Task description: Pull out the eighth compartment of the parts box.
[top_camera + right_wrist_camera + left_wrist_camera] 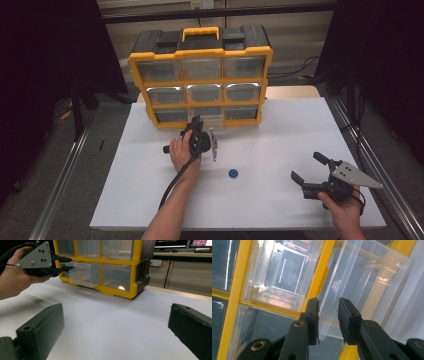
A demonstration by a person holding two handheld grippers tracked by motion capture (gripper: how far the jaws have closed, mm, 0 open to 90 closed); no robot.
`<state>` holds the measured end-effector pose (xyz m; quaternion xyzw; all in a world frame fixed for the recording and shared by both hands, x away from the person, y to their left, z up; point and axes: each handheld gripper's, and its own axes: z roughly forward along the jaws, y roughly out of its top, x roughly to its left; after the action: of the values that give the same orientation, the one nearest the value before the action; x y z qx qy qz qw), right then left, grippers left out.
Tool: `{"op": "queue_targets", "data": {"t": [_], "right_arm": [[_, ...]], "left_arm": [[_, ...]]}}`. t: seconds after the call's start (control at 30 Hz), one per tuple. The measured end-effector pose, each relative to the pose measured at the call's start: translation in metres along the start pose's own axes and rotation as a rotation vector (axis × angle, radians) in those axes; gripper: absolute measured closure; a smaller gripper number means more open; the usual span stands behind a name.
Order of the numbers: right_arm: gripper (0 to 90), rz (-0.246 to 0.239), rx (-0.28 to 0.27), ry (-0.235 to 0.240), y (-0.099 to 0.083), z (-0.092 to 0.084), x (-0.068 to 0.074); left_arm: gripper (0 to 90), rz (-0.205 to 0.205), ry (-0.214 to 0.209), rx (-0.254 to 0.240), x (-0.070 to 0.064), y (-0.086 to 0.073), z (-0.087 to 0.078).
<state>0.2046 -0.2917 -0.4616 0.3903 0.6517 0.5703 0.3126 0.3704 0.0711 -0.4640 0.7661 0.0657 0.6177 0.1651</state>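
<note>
A yellow-and-black organizer (200, 52) with clear drawers stands at the back of the white table (290, 130). Its bottom-middle drawer (207, 118) is pulled partly out. My left gripper (197, 121) is at that drawer's front. In the left gripper view the jaws (328, 312) close on the clear drawer's front lip (332, 315). The right gripper view shows the same grip (68, 263) on the drawer (82, 273). My right gripper (306, 165) hovers open over the table's front right, and nothing lies between its jaws (117, 315).
A small blue round piece (233, 173) lies on the table between the two hands. Metal rails (365, 155) run along both sides of the table. Dark curtains hang left and right, and cables lie on the floor behind.
</note>
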Motion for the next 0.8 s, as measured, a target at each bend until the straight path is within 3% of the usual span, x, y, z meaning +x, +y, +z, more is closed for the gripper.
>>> {"op": "queue_targets", "data": {"t": [0.13,0.2,0.23,0.47,0.5,0.63,0.73,0.8], "right_arm": [[0.0,0.000,-0.002,0.000,0.0000,-0.0002,-0.0002],[0.0,-0.001,-0.002,0.001,0.0000,-0.0002,-0.0002],[0.0,-0.002,-0.003,0.002,0.0000,-0.0002,-0.0001],[0.0,-0.002,-0.006,0.006,0.0000,0.0000,0.0001],[0.0,-0.002,-0.004,0.005,0.0000,-0.0001,0.0001],[0.0,-0.001,-0.001,0.008,-0.0001,0.0002,0.0004],[0.0,-0.003,-0.001,0.007,-0.0001,0.0003,0.0006],[0.0,-0.003,-0.001,0.008,-0.0002,0.0004,0.0006]], "left_arm": [[70.9,0.011,0.004,-0.010,0.0004,0.0007,-0.0005],[71.0,0.037,0.005,0.023,0.0018,0.0014,-0.0029],[70.9,0.003,0.003,-0.002,-0.0003,0.0011,-0.0017],[70.9,0.015,-0.001,0.010,0.0001,0.0010,-0.0044],[71.0,0.000,-0.001,-0.004,-0.0011,0.0002,-0.0044],[71.0,0.006,0.001,-0.017,-0.0007,-0.0003,-0.0050],[71.0,0.022,0.007,0.001,0.0001,0.0003,-0.0072],[71.0,-0.002,0.002,-0.013,-0.0017,0.0000,-0.0068]]}}
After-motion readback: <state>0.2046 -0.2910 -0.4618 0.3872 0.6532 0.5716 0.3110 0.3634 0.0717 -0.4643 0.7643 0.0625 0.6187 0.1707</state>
